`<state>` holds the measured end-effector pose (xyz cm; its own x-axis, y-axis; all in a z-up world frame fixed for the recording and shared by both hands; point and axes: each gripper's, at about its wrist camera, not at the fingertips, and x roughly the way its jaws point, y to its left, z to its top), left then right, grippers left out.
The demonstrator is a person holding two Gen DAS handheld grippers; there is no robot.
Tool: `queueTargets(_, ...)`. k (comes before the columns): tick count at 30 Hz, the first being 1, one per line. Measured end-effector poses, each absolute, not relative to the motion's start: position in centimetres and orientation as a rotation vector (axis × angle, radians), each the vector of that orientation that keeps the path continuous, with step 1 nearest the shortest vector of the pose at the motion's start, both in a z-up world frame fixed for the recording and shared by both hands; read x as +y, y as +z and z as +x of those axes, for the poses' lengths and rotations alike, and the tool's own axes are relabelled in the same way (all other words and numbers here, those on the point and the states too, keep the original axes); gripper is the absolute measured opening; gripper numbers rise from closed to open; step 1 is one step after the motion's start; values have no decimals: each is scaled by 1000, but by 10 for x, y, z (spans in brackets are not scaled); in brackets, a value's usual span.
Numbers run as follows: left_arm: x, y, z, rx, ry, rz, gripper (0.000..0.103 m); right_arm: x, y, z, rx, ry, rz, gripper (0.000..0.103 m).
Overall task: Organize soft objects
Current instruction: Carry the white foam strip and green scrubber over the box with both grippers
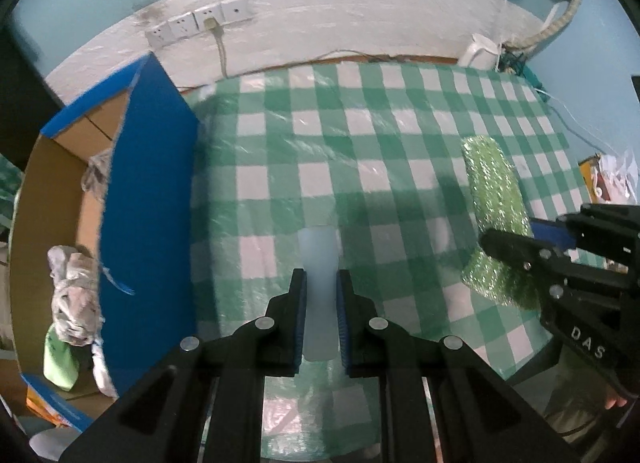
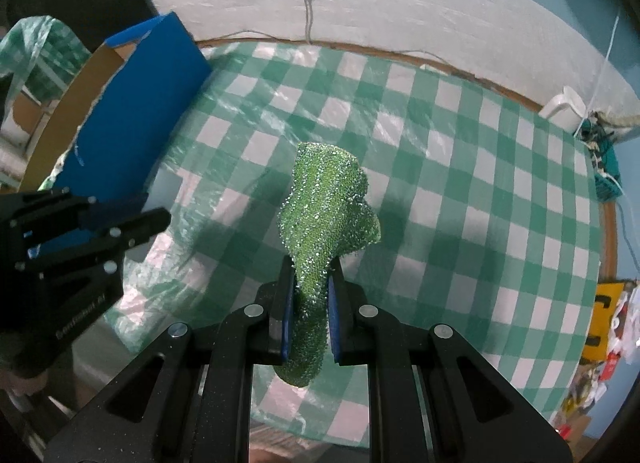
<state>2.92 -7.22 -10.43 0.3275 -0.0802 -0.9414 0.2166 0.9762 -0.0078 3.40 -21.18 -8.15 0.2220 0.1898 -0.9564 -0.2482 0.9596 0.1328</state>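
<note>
Left wrist view has my left gripper (image 1: pixel 321 317) pinching a pale soft strip (image 1: pixel 319 263) above the checkered table (image 1: pixel 360 135), my right gripper (image 2: pixel 307 315) clamps a sparkly green cloth (image 2: pixel 326 207), both presumably headed for the blue box (image 1: pixel 148 183) alongside.

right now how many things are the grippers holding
2. A pale translucent strip is clamped in the left gripper; a sparkly green cloth hangs from the right gripper, both above the checked tablecloth.
</note>
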Motion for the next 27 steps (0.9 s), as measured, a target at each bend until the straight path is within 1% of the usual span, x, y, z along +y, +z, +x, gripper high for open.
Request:
queueTargets(12, -56, -73, 25, 1144, -158, 147, 14, -190, -59, 41, 1259, 341, -87, 13)
queueTargets(27, -18, -52, 25, 1096, -100, 104, 14, -141, -33, 52, 1206, 430, -120, 13)
